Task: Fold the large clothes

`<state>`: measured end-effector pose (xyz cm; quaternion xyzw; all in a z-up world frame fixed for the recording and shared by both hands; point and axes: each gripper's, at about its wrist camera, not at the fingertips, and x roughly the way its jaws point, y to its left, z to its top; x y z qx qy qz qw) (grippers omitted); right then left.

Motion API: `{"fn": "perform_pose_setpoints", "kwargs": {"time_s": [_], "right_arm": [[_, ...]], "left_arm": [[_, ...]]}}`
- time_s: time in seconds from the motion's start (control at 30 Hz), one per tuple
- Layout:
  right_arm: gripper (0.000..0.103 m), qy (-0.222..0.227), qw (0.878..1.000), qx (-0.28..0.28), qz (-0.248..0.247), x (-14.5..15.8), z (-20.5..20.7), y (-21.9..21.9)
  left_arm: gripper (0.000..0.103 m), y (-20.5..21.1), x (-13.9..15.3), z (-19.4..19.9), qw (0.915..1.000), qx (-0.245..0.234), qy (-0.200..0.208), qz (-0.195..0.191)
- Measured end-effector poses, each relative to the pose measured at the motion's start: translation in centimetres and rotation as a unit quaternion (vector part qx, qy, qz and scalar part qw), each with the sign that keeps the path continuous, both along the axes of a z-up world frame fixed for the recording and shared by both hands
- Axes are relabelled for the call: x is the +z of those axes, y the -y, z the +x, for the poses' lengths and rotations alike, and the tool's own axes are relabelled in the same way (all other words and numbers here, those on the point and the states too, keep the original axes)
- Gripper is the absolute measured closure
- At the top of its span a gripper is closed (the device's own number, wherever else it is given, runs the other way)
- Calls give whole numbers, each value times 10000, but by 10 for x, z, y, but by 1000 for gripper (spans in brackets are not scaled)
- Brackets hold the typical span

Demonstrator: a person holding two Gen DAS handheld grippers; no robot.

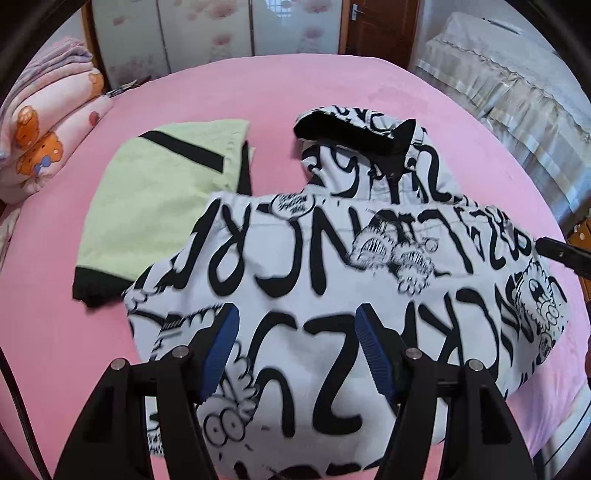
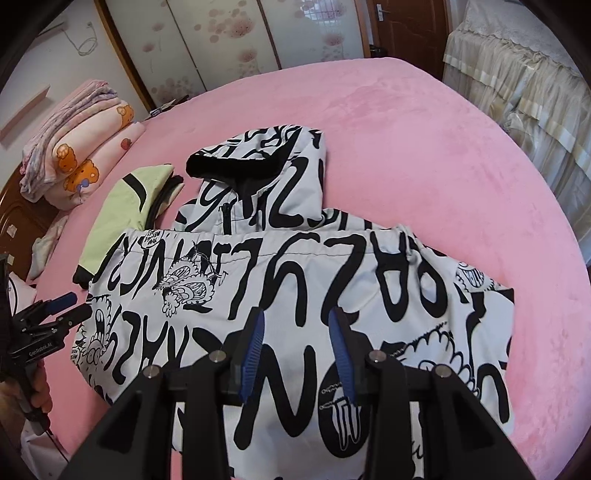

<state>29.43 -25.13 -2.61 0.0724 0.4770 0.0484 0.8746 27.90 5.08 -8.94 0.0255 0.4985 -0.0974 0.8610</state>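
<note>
Room: pale sliding panels with a pink flower print are seen at the back, with a brown wooden door (image 1: 365, 26) to their right and a cream lace-edged cover (image 1: 517, 85) at the far right.
Bed: a pink bed (image 1: 332, 85) fills both views and carries everything named below.
Far left: folded pink blankets (image 1: 48, 136) with an orange bear print are stacked at the bed's left edge.
Left of centre: a folded light-green garment (image 1: 147, 206) with black trim is laid flat; its right edge is overlapped by the printed jacket.
Centre: a white hooded jacket (image 1: 332, 266) covered in black lettering and cartoon figures is spread on the bed, its lower part folded up over the body, so that the hem lies just below the hood (image 2: 258, 162), which points away from the cameras and shows a black lining.
Left tongs: the left tongs (image 1: 295, 347) are held apart above the jacket's near left part; nothing is gripped between the blue pads. In the right wrist view they (image 2: 70, 306) are seen at the jacket's left edge, held by a hand (image 2: 37, 391).
Right tongs: the right tongs (image 2: 297, 347) are parted above the jacket's near middle, with only cloth seen below the gap and no fold pinched.
</note>
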Motion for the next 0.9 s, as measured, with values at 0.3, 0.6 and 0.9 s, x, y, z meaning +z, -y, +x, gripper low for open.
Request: {"fn": "perform_pose_setpoints", "kwargs": {"time_s": [0.3,0.6,0.9], "right_arm": [[49,1,9987,-106,508,10,82,-3],[41,-54,9920,-864,922,3,219,15],[41,-119,9866,-1388,854,-28,299,34]], "left_arm": [[38,12,19,111,9981,165,-187,-570],[38,37,12,243,9934,543,-189,-988],[38,61,-37,315,9940,838,-300,-638]]}}
